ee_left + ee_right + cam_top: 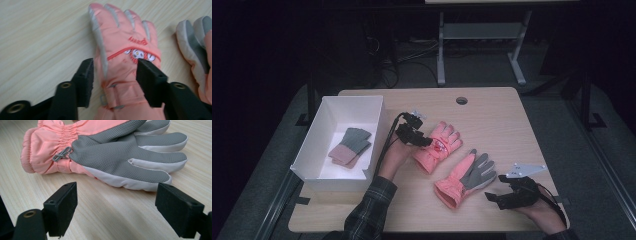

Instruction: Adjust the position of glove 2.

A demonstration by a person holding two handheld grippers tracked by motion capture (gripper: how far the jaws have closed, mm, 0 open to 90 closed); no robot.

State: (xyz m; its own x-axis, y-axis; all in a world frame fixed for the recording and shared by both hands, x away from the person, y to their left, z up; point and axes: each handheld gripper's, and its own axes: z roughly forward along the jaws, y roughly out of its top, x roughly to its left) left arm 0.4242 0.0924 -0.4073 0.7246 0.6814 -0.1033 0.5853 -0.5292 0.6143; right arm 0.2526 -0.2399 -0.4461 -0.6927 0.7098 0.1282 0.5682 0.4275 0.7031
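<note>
In the left gripper view, the bottom edge cut off the cuff of the pink glove [122,62], and the right edge cut off most of the second glove [197,47]. The tiny red writing on the pink glove was too blurry to read (just a red squiggle). In the high view, the left gripper [414,134] covered part of that glove's wrist. The folded things in the white box [319,145] were too small to tell apart. The person's sleeve [367,212] ran off the bottom edge.
</note>
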